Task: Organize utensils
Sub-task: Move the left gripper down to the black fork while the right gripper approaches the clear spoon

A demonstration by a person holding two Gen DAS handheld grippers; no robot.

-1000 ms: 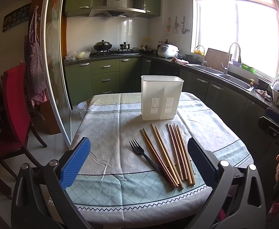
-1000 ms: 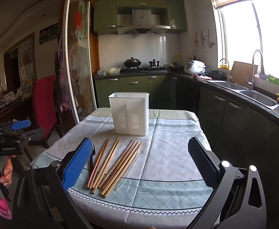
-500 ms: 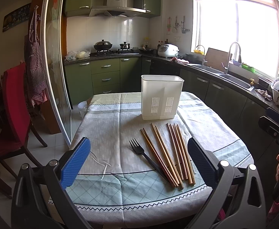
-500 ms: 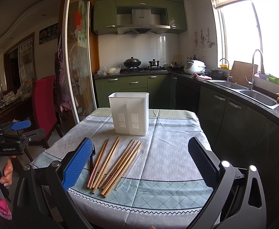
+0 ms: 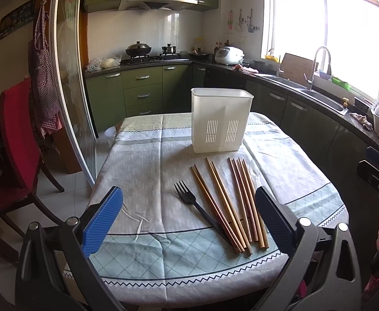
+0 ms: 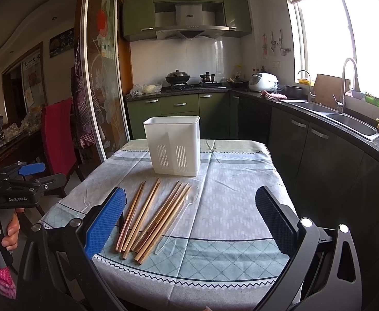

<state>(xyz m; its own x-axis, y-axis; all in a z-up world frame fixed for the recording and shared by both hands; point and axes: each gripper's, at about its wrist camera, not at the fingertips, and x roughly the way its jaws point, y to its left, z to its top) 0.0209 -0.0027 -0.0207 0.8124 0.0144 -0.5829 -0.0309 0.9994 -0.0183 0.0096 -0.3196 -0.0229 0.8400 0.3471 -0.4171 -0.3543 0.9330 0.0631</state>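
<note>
Both grippers, left (image 5: 189, 220) and right (image 6: 190, 220), spread wide, empty, at near worktop (image 5: 143, 160) edge. Chopsticks (image 5: 231, 202) and black fork (image 5: 197, 207) lie flat, long axes near-to-far; fork tines point away. White holder (image 5: 220, 119) stands upright beyond them.

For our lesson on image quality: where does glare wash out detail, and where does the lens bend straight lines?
Left wrist view: the window is blown out white; the sliding door frame bows. Right wrist view: the window glares too; the clear plastic spoon is faint against the tablecloth.
</note>
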